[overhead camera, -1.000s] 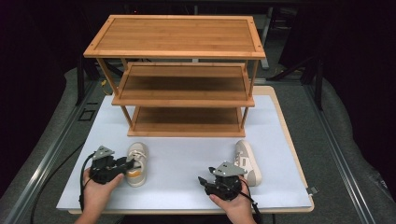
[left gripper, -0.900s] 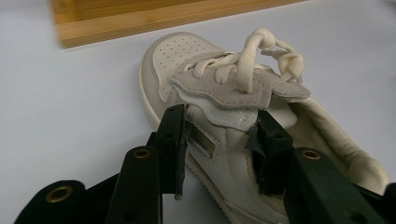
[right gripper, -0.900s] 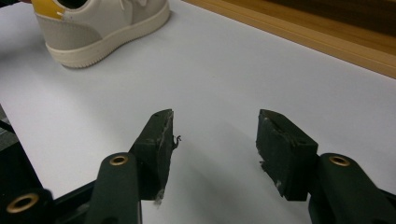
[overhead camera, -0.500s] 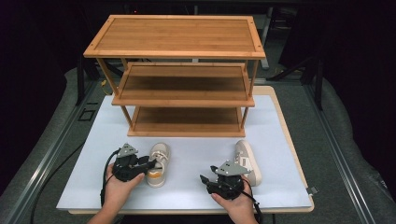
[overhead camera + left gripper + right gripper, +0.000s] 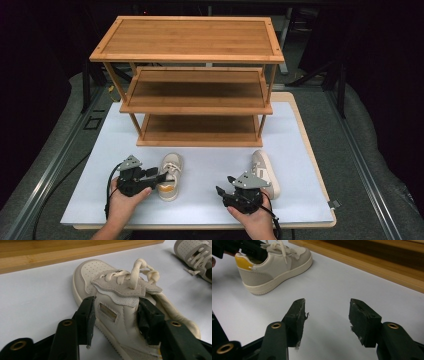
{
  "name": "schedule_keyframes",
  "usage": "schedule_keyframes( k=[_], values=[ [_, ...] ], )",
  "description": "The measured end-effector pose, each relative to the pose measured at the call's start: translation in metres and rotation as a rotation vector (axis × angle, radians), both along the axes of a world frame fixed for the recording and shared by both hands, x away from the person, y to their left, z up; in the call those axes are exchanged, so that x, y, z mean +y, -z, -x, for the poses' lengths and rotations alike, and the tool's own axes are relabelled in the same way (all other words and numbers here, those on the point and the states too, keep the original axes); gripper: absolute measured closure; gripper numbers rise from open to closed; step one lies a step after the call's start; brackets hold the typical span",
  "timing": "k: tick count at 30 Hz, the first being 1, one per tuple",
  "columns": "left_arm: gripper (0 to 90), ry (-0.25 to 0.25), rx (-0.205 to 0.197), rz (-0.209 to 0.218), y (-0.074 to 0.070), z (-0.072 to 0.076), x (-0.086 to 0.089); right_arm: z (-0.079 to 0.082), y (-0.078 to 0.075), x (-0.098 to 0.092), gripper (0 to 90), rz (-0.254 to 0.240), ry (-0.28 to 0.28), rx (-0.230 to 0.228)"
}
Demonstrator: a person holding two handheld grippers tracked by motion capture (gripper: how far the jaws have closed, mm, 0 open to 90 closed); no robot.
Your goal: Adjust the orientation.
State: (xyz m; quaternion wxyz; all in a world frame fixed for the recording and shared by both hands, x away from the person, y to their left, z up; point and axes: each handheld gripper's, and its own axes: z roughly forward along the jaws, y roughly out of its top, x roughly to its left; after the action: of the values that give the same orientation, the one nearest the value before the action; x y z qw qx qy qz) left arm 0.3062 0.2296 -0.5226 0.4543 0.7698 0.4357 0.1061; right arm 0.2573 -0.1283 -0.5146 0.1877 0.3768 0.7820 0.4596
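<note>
Left tool (image 5: 116,312): jaws have just been opening and now stand wide. The left shoe (image 5: 95,272) is between them, one pad outside its side wall, the other inside the collar. The pads look just off the leather, so I read no grip.

Right tool (image 5: 327,315): jaws wide apart, nothing between them, low over the bare tabletop (image 5: 200,210).

Left shoe stands upright on the tabletop in front of the rack (image 5: 190,47), toe toward the rack. Right shoe (image 5: 264,172) lies just beside the right tool, well apart from the left shoe.

Risks, as I judge them:
- Pulling the left tool back with the inner pad inside the collar could snag the tongue or the knotted lace and drag or tip the shoe.
- Closing again on one side wall alone gives a soft, off-centre hold, and the shoe could swing or slip on a lift.
- Right shoe sits near the tabletop's right edge, where a clumsy reach could nudge it outward.

Views compared:
- Left gripper view gives pad placement on the shoe wall. High view has that spot too small to judge.
- Right gripper view shows the left shoe's yellow heel tab and that its sole sits flat.
- High view gives the layout: both shoes, the rack's shelves bare.
</note>
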Motion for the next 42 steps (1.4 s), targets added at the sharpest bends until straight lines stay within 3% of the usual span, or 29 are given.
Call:
schedule_keyframes(
  k=[6, 12, 20, 25, 26, 28, 34, 38, 42],
  values=[
    [46.2, -0.002, 0.002, 0.006, 0.001, 0.0, 0.002, -0.001, -0.004, -0.009, 47.9, -0.02, 0.019, 0.019],
    [48.8, -0.005, 0.012, 0.004, 0.001, 0.001, 0.0, -0.001, -0.007, -0.019, 50.7, -0.015, 0.059, 0.031],
    [47.3, -0.013, 0.002, -0.005, 0.001, 0.003, -0.001, -0.001, -0.018, -0.046, 58.8, -0.044, 0.108, 0.011],
    [46.4, -0.002, 0.006, 0.0, 0.002, 0.001, -0.001, -0.004, -0.019, -0.058, 61.2, 0.008, 0.151, -0.007],
    [46.6, 0.0, 0.007, 0.001, 0.002, 0.001, -0.001, -0.006, -0.019, -0.062, 56.6, 0.019, 0.172, 0.0],
    [46.6, 0.0, 0.008, 0.003, 0.003, 0.001, -0.001, -0.007, -0.02, -0.064, 56.4, 0.034, 0.188, -0.003],
    [46.7, 0.0, 0.008, 0.006, 0.003, 0.001, 0.0, -0.008, -0.024, -0.081, 76.4, 0.02, 0.236, 0.013],
    [46.6, 0.003, 0.008, 0.008, 0.003, 0.001, 0.0, -0.01, -0.022, -0.091, 81.0, 0.035, 0.289, 0.036],
    [46.1, 0.006, 0.017, 0.023, 0.005, -0.001, 0.0, -0.011, -0.022, -0.094, 88.4, 0.065, 0.316, 0.02]
  ],
)
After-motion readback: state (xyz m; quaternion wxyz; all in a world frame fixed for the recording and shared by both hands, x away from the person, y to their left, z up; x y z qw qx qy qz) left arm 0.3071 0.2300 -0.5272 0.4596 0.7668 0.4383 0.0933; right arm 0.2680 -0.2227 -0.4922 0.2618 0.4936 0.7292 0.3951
